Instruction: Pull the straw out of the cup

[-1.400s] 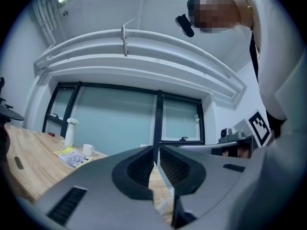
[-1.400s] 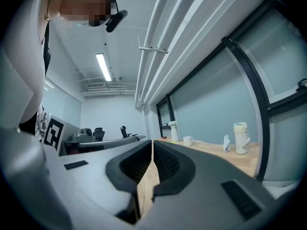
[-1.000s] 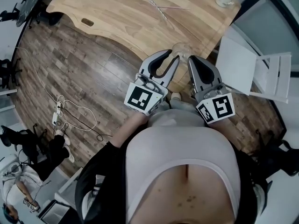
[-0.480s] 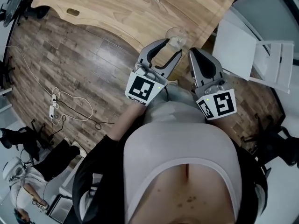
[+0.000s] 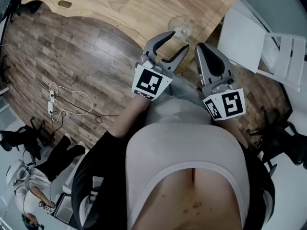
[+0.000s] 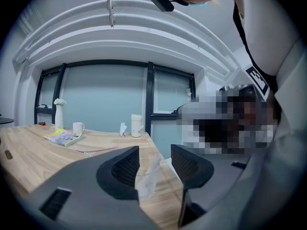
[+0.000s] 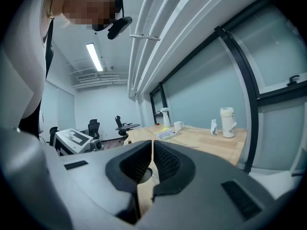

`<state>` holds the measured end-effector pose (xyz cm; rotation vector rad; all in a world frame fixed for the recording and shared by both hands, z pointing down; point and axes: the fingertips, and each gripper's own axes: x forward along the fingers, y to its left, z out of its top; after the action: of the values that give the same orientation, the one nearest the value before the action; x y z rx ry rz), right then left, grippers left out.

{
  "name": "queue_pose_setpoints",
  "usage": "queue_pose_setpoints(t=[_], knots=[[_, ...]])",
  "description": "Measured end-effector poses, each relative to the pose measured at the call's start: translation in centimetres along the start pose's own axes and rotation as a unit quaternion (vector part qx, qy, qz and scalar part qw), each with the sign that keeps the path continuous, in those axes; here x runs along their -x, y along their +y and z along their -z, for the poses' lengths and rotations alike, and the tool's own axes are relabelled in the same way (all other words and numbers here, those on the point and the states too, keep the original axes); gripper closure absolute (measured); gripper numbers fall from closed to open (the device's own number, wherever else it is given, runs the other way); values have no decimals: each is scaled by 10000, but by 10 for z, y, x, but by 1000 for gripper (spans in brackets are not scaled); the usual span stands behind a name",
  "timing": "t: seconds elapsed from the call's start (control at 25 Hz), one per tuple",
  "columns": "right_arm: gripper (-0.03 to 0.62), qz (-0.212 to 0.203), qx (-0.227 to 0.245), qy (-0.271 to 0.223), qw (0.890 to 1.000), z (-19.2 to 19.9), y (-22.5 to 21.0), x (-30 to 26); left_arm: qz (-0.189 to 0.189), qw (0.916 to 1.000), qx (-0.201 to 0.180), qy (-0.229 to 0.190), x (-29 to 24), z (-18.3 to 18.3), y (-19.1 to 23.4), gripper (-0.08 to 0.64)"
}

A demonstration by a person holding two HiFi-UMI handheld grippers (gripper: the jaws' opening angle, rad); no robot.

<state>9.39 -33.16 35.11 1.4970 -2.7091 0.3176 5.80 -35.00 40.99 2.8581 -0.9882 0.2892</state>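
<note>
Jaws of left gripper opening, wider than earlier, cup just beyond them, right gripper closed.

Pale wood-grain table, dark brown plank floor, seemingly clear cup, white chair.

A pale wooden table with a wavy front edge stands on a dark plank floor. A clear cup sits upright at the table's near corner. Further back are a booklet with a thin straw lying flat beside it, a white mug, a vase of white flowers and a white jug. On the floor lies a power strip with looped cables
</note>
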Motion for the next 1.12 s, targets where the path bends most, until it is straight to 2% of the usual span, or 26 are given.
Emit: queue_pose_setpoints(t=[0.32, 0.52, 0.8, 0.96, 1.12], knots=[[560, -23, -122, 141, 9998, 14, 2, 0, -96, 9989, 55, 445, -13, 25, 3, 368], [560, 2, -194, 237, 9995, 21, -2, 2, -180, 9989, 25, 424, -17, 27, 5, 370], [559, 20, -237, 253, 9994, 25, -5, 4, -267, 9988, -19, 415, -23, 27, 7, 425], [560, 49, -269, 267, 9993, 28, -9, 3, -319, 9988, -7, 377, -25, 27, 9, 482], [560, 59, -285, 266, 9992, 26, -11, 3, -366, 9988, -2, 338, -26, 25, 12, 494]])
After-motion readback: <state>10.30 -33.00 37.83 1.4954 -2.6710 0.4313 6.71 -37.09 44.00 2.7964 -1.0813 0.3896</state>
